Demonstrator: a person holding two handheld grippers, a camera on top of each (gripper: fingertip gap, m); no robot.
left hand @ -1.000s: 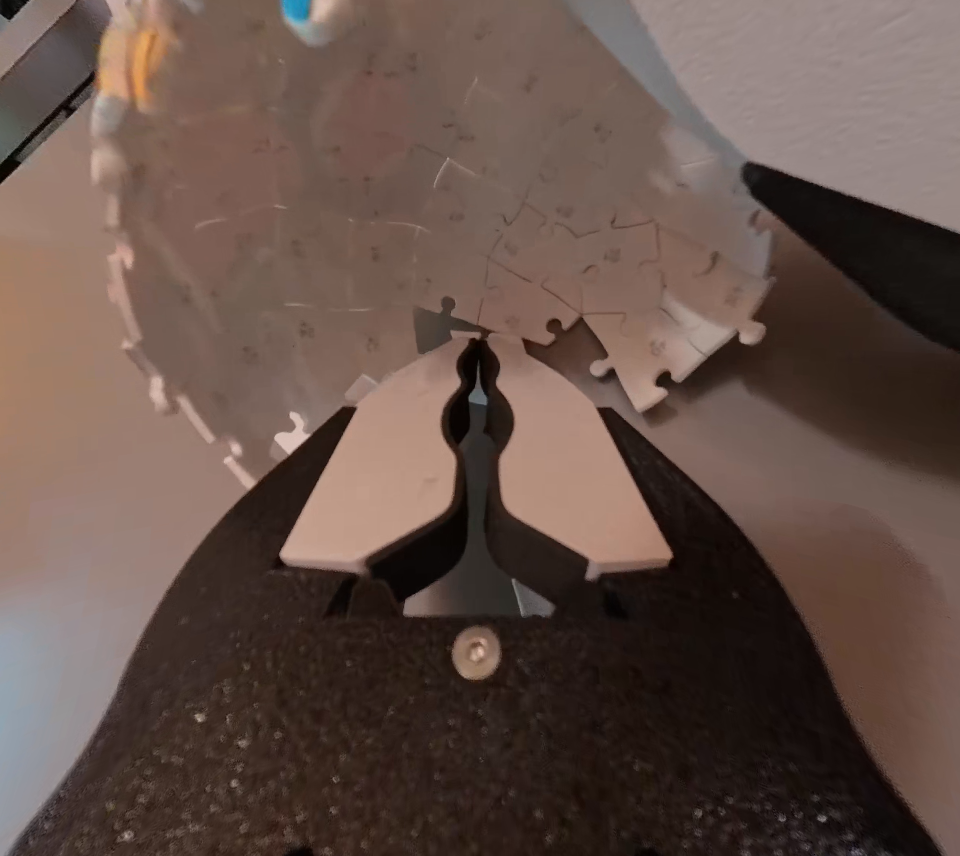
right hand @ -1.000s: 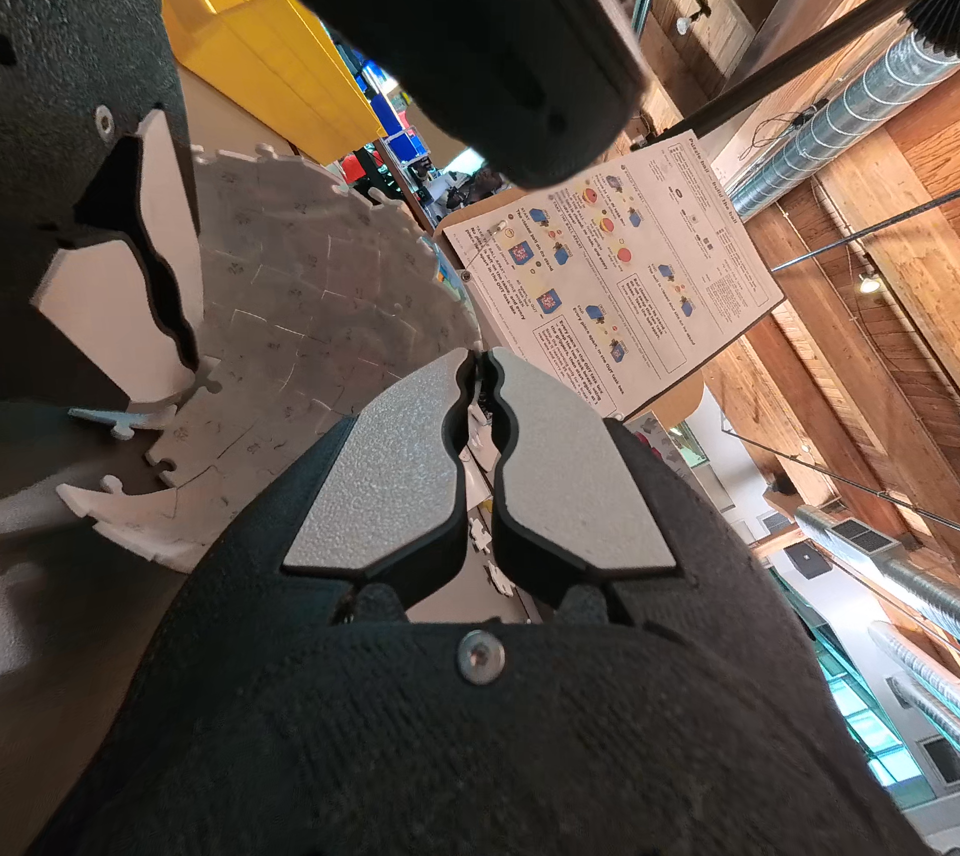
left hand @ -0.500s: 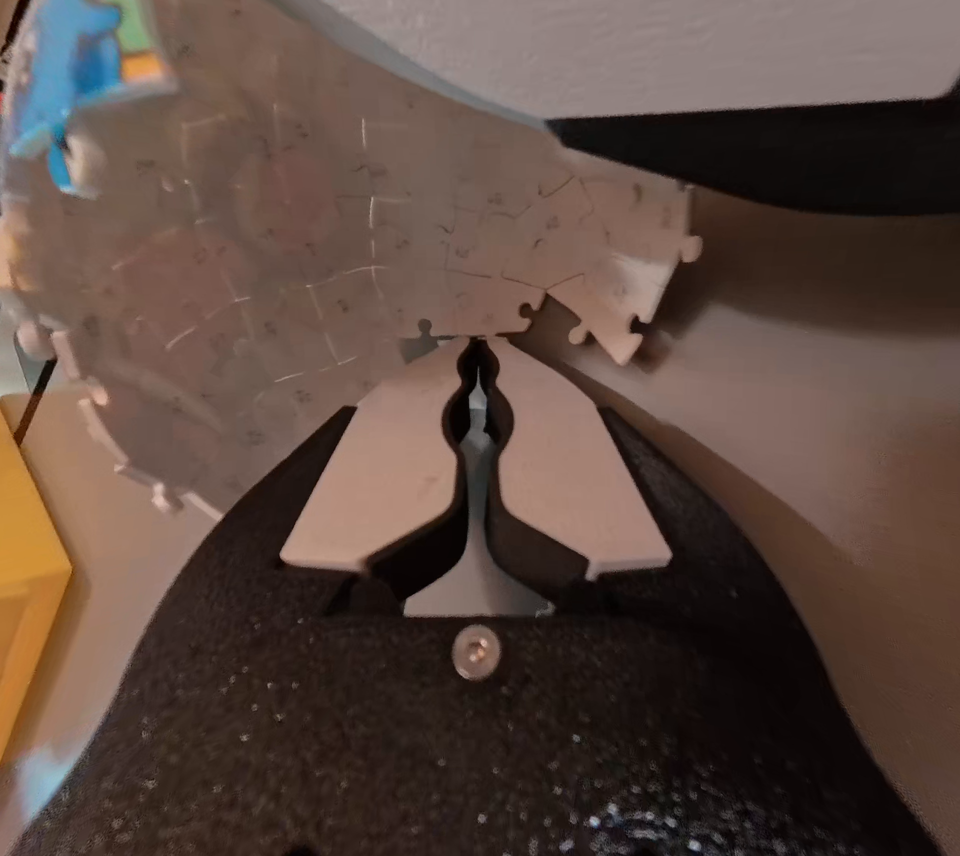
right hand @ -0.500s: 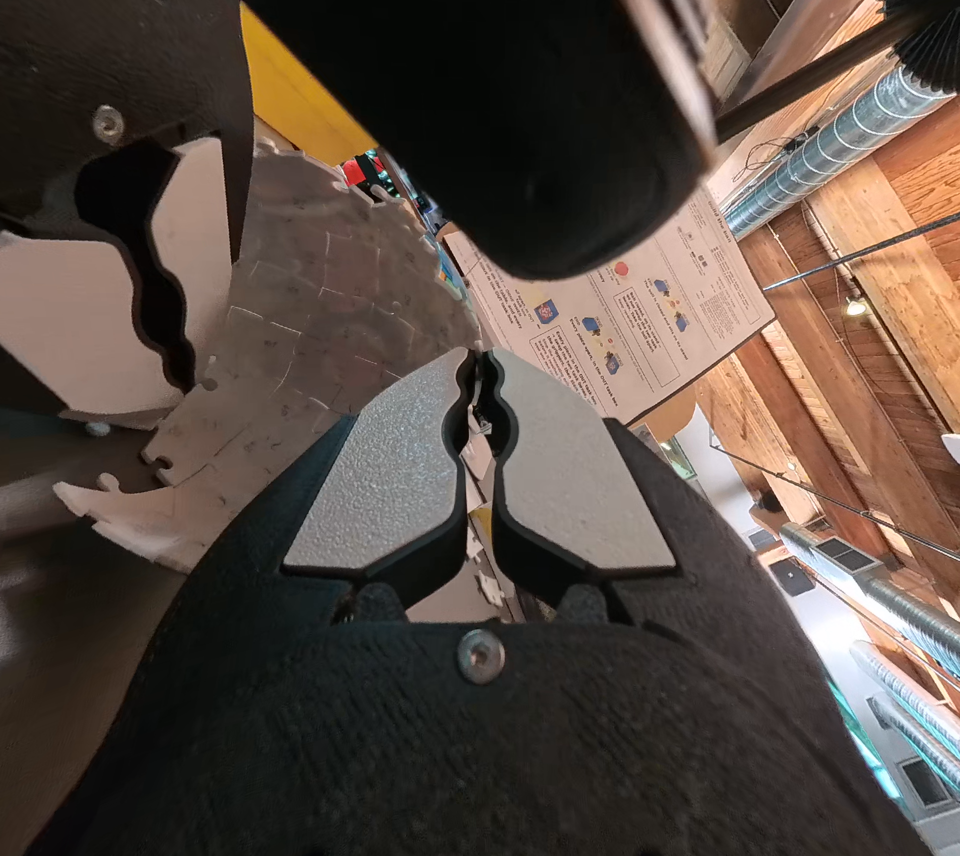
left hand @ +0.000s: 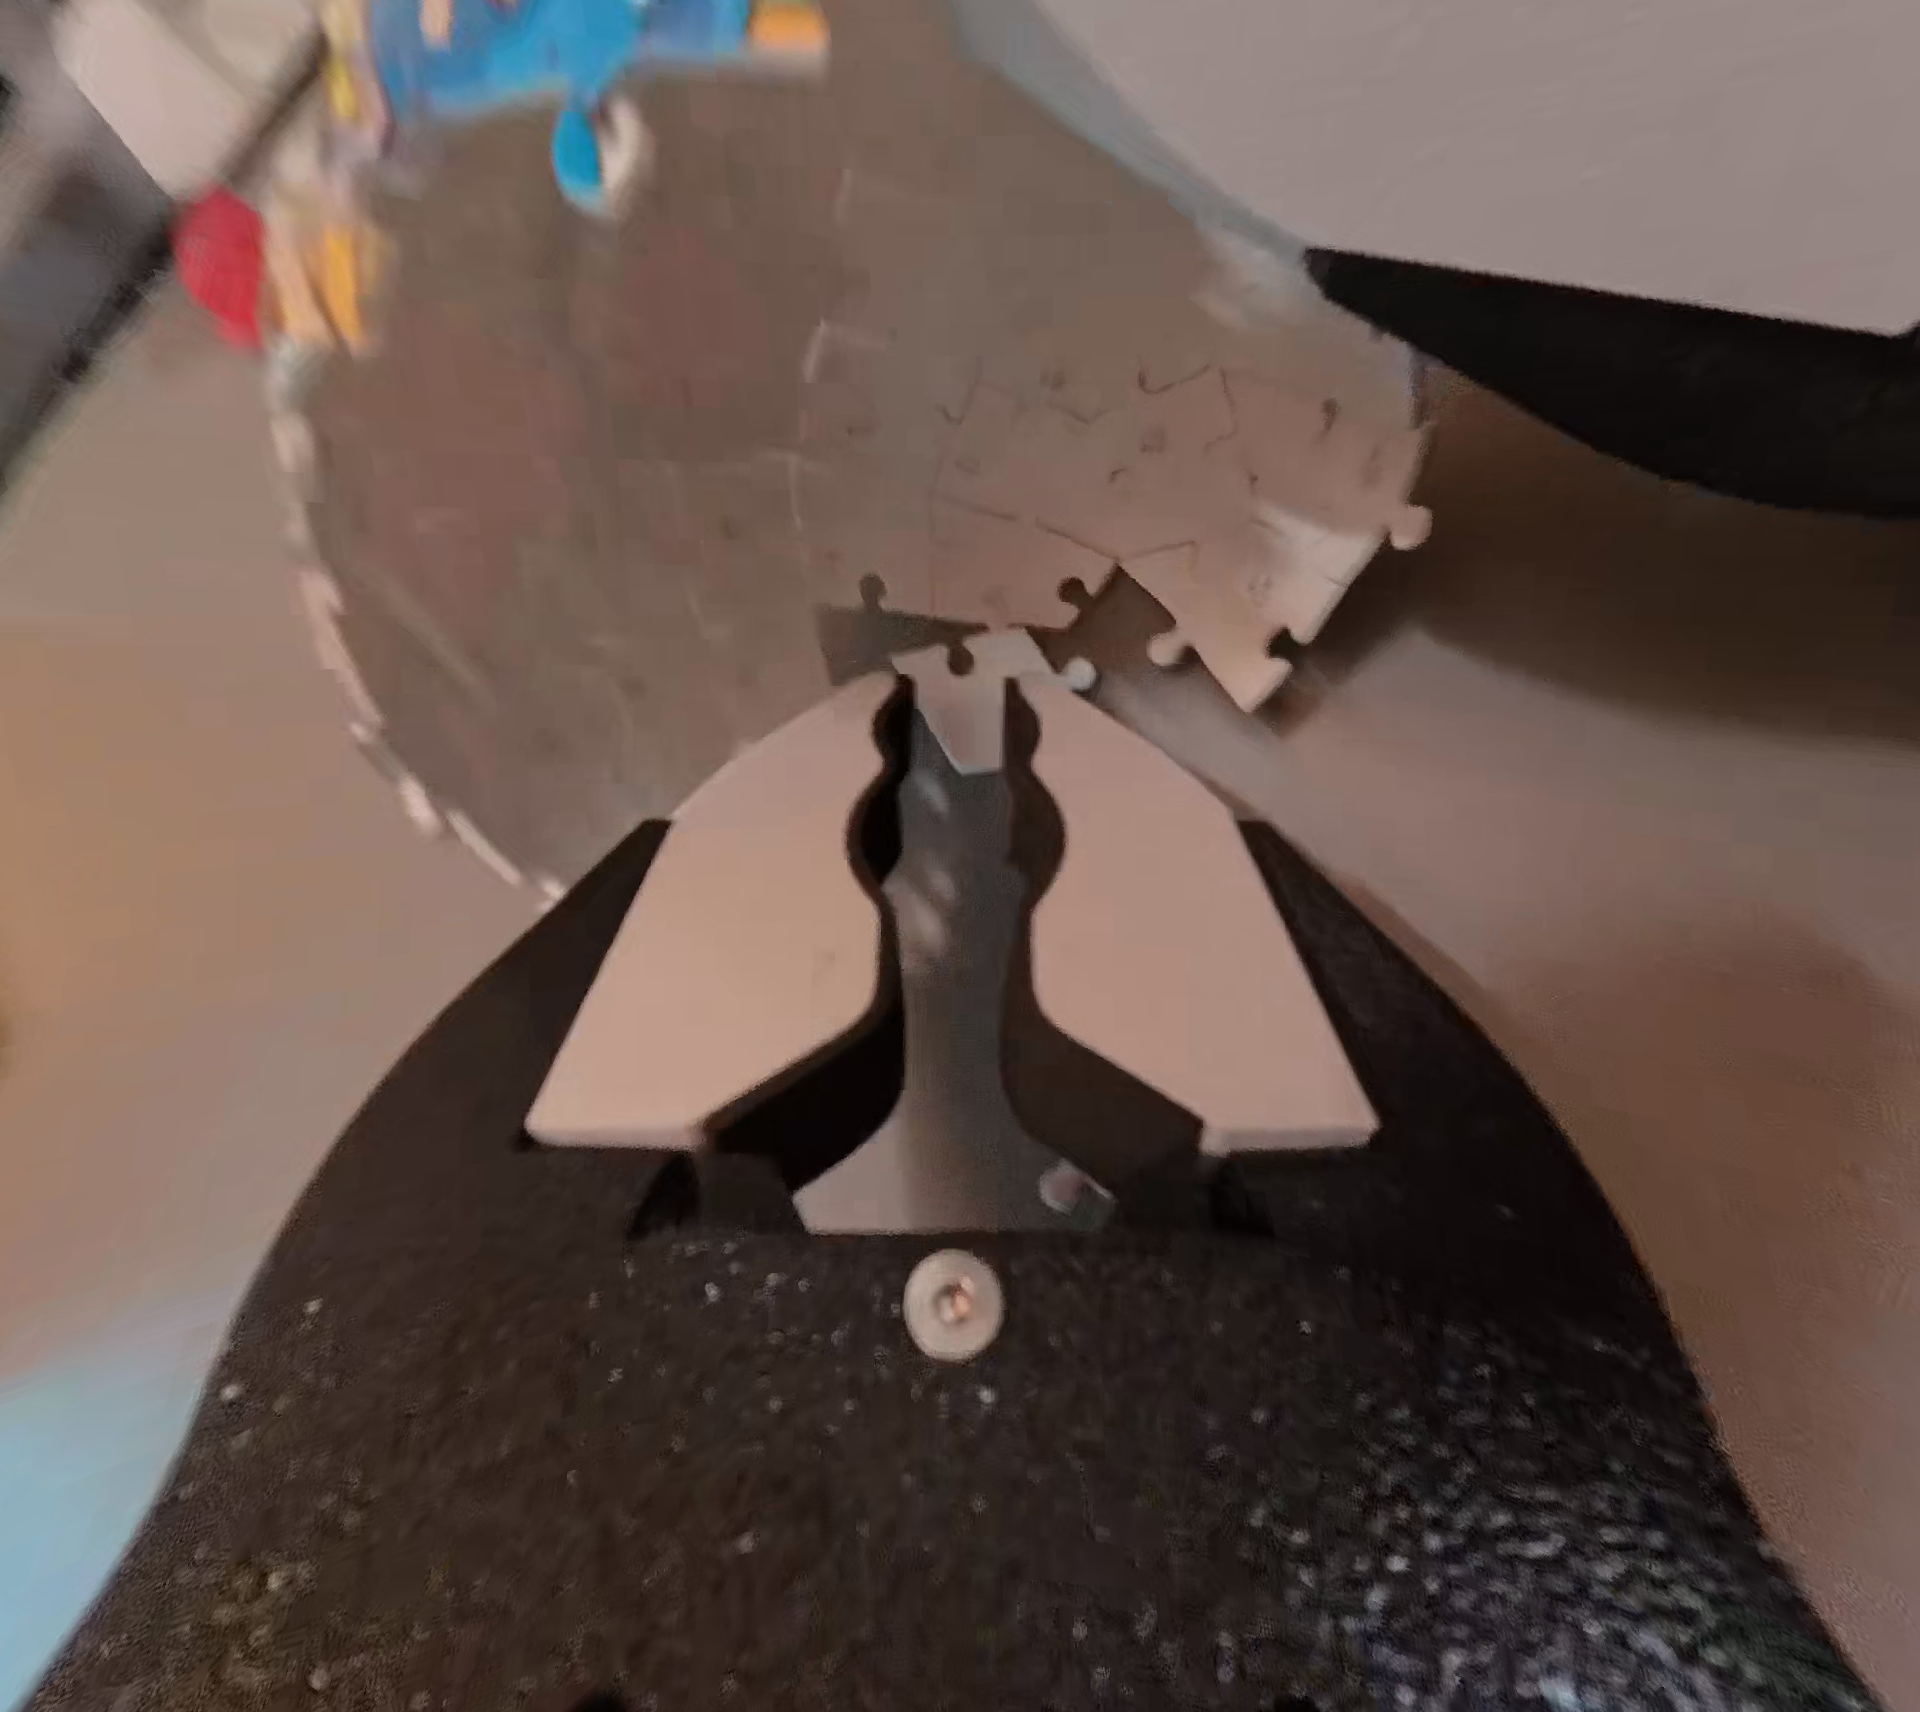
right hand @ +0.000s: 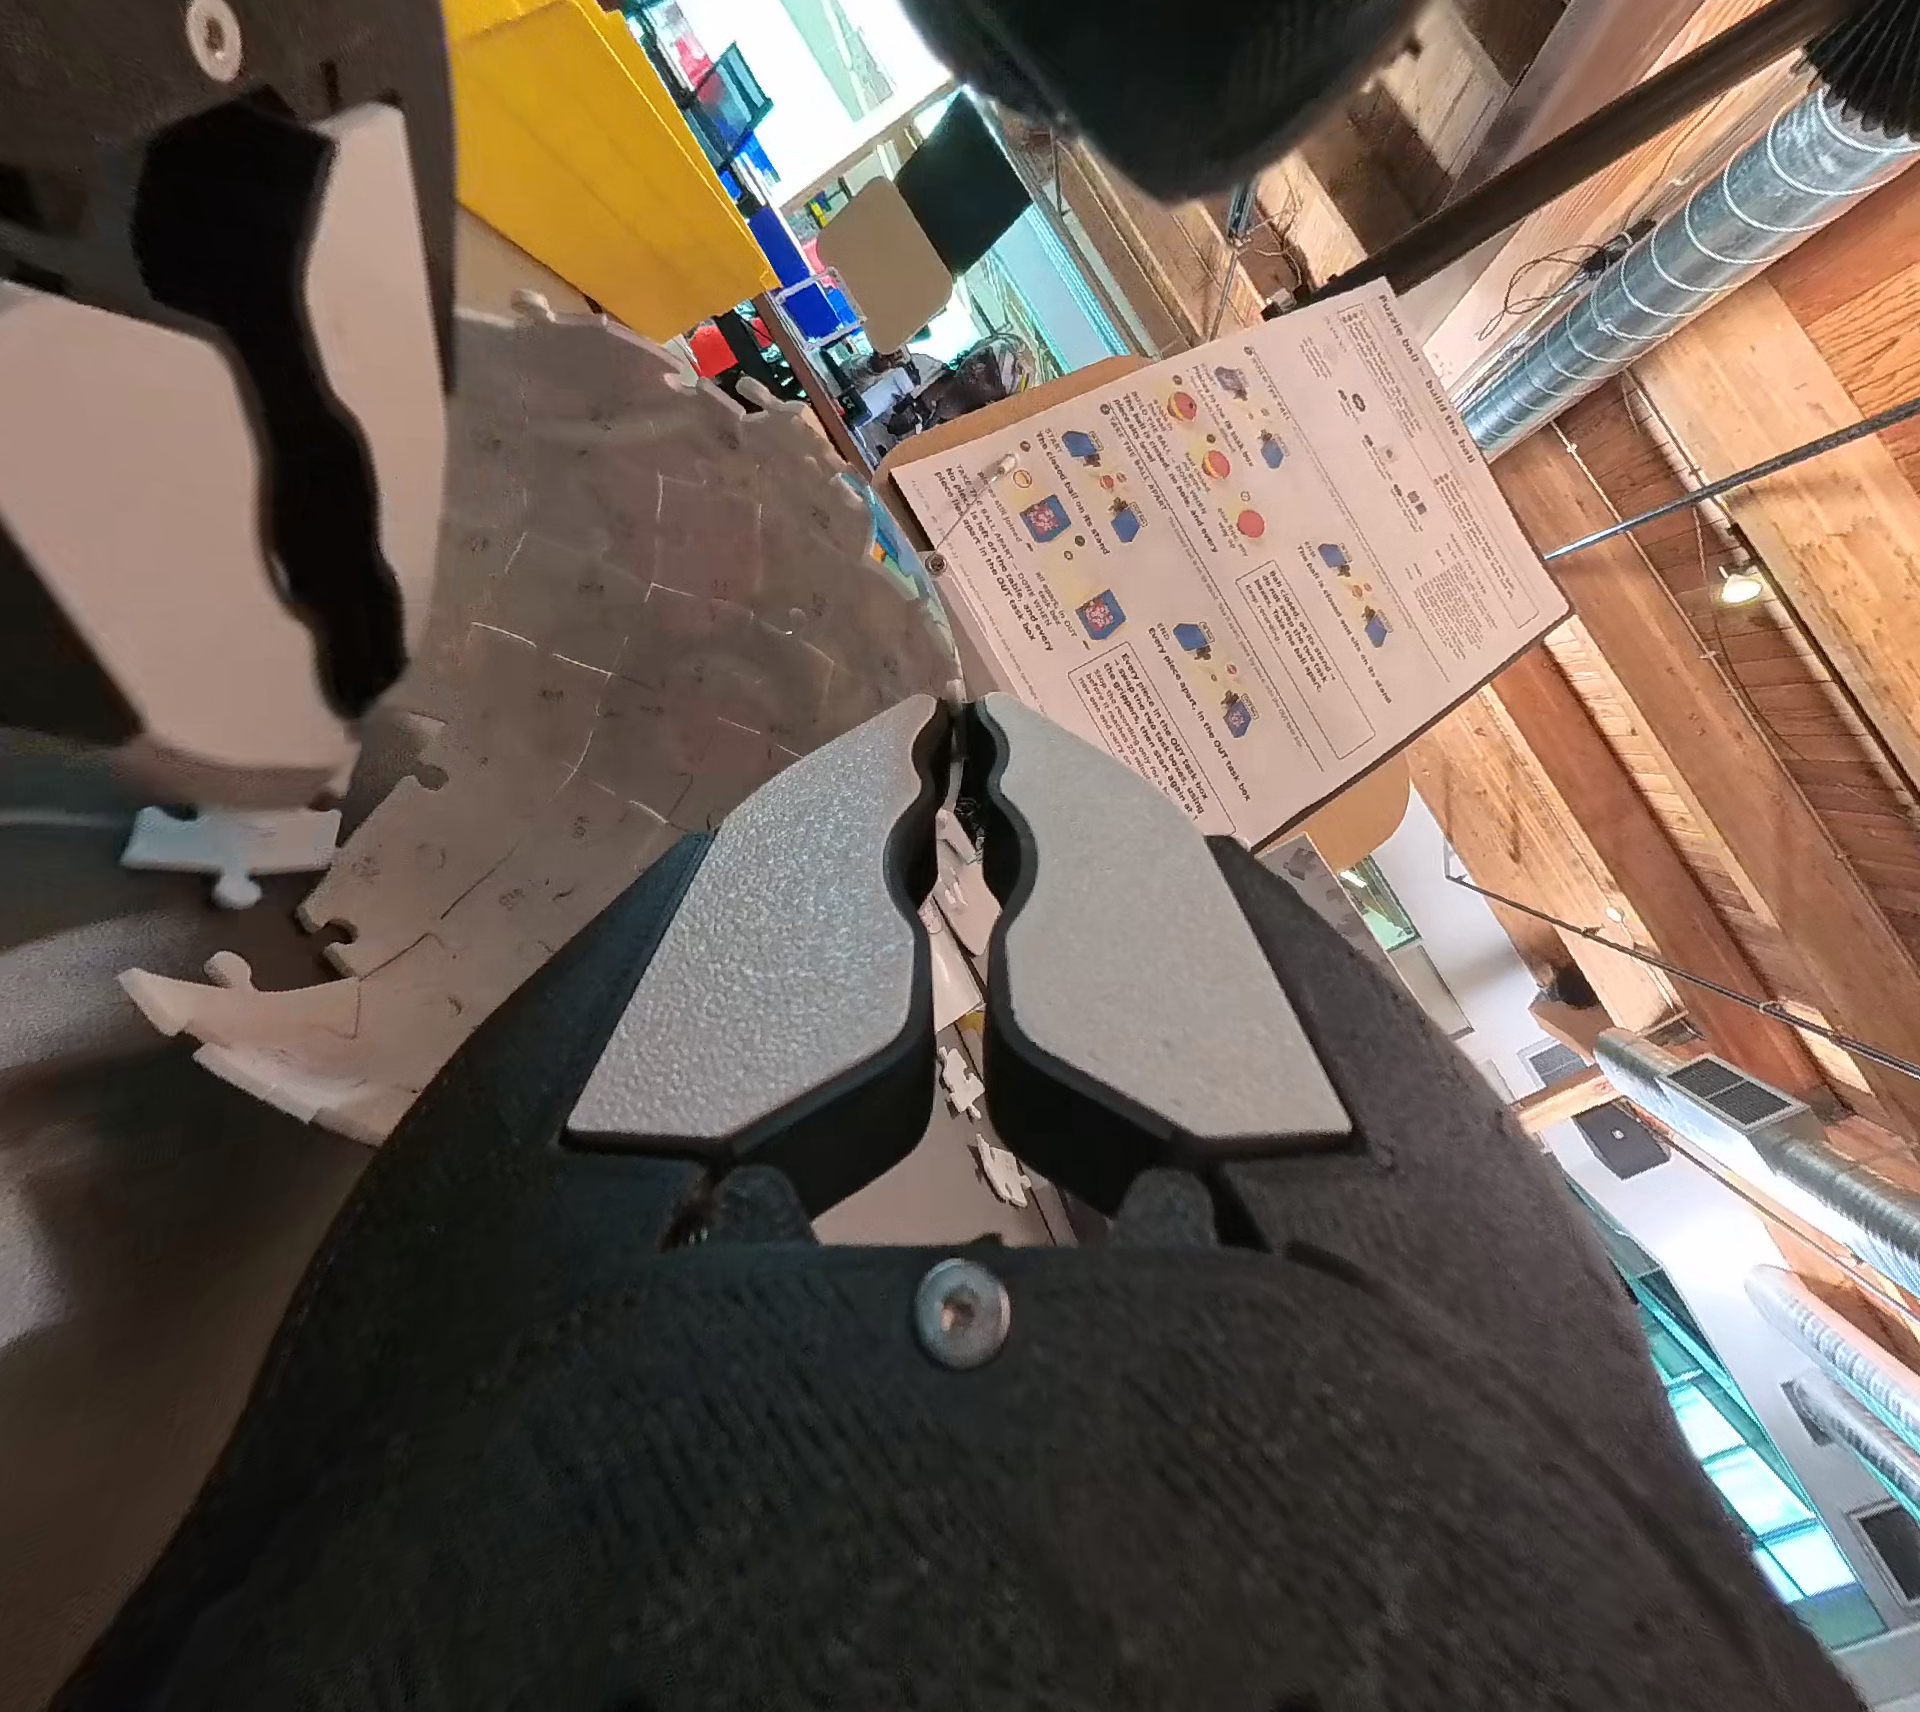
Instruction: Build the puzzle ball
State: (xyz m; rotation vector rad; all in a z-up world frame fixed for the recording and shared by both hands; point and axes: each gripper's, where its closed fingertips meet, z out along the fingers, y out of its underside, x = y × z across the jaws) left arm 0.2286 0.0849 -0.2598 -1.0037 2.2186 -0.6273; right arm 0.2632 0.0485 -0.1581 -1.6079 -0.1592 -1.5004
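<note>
Your left gripper (left hand: 961,706) stands slightly parted around a loose puzzle piece (left hand: 961,712) at the half-built puzzle ball (left hand: 1039,457) edge. Your right gripper (right hand: 961,717) pinches the ball's rim.

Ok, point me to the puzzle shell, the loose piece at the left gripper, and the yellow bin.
puzzle shell (left hand: 1091,457): left wrist view, grey inner face.
loose piece (left hand: 961,712): left wrist view, part between the fingers.
yellow bin (right hand: 561,135): right wrist view, side wall.
</note>
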